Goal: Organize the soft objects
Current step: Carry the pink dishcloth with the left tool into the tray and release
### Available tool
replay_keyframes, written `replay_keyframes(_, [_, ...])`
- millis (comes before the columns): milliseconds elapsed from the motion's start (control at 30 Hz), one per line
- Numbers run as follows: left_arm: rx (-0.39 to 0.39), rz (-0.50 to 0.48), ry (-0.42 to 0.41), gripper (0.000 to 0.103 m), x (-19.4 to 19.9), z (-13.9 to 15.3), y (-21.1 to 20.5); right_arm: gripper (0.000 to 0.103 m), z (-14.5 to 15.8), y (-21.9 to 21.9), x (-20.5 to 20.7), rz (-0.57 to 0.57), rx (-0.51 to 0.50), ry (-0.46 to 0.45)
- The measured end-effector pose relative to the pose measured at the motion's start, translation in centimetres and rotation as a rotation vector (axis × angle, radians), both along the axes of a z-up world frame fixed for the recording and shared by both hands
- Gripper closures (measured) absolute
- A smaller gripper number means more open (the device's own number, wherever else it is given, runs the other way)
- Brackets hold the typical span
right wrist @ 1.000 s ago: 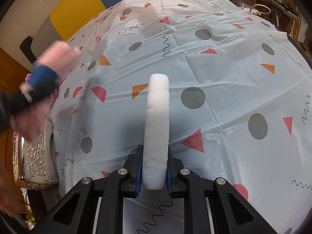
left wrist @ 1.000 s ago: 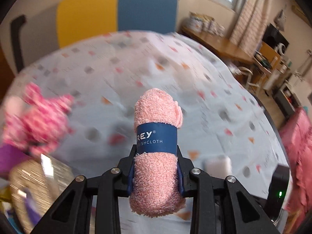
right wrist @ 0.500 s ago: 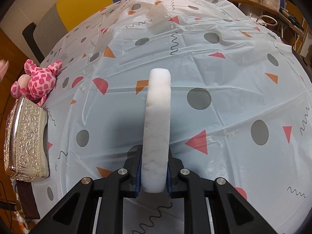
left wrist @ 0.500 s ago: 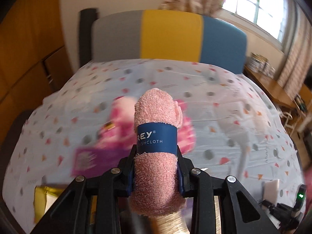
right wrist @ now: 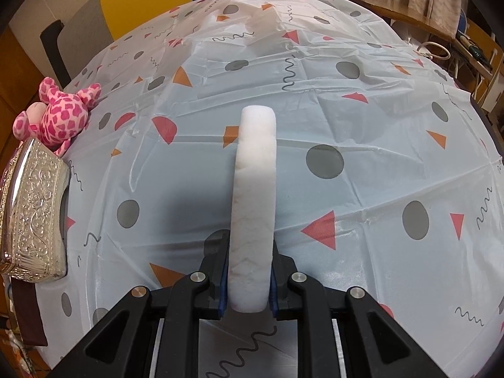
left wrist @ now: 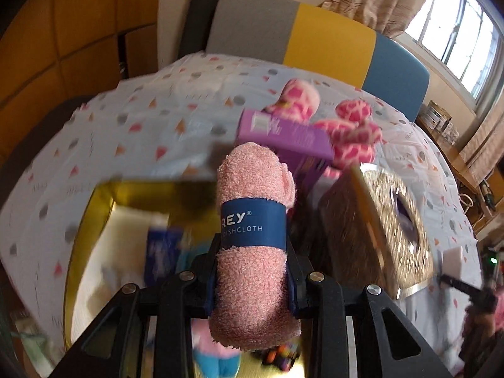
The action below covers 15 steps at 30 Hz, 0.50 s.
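Clearly the left gripper (left wrist: 252, 271) is clamped on a rolled pink dishcloth (left wrist: 255, 245) with a blue paper band, held above an open gold box (left wrist: 94, 220); a purple carton (left wrist: 283, 132), a pink spotted plush toy (left wrist: 352, 132) and a silver embossed box (left wrist: 387, 220) lie beyond. Farther right, the right gripper (right wrist: 249, 286) pinches a white sponge (right wrist: 253, 195) edge-on over the patterned tablecloth (right wrist: 378, 145).

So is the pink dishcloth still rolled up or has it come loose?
Rolled. In the left wrist view the pink dishcloth is a tight cylinder with its blue paper band around the middle, clamped in the left gripper.
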State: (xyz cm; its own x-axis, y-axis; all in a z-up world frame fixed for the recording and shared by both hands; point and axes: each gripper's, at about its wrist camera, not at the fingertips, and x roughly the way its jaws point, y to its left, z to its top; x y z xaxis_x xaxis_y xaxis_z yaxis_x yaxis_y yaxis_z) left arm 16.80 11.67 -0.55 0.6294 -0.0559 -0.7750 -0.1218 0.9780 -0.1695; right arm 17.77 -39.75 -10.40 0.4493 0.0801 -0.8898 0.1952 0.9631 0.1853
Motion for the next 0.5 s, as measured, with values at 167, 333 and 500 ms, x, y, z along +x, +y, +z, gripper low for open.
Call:
replay_keyframes(167, [-0.030, 0.032, 0.013, 0.070, -4.8, -2.0, 0.8, 0.085, 0.0, 0.1, 0.1, 0.010, -0.019, 0.000])
replay_keyframes(333, [-0.045, 0.063, 0.026, 0.070, -8.8, -3.3, 1.7, 0.085, 0.0, 0.4, 0.1, 0.018, -0.040, -0.001])
replay_keyframes(500, [-0.011, 0.117, 0.019, 0.070, -11.3, -3.6, 2.8, 0.085, -0.1, 0.6, 0.1, 0.029, -0.059, 0.000])
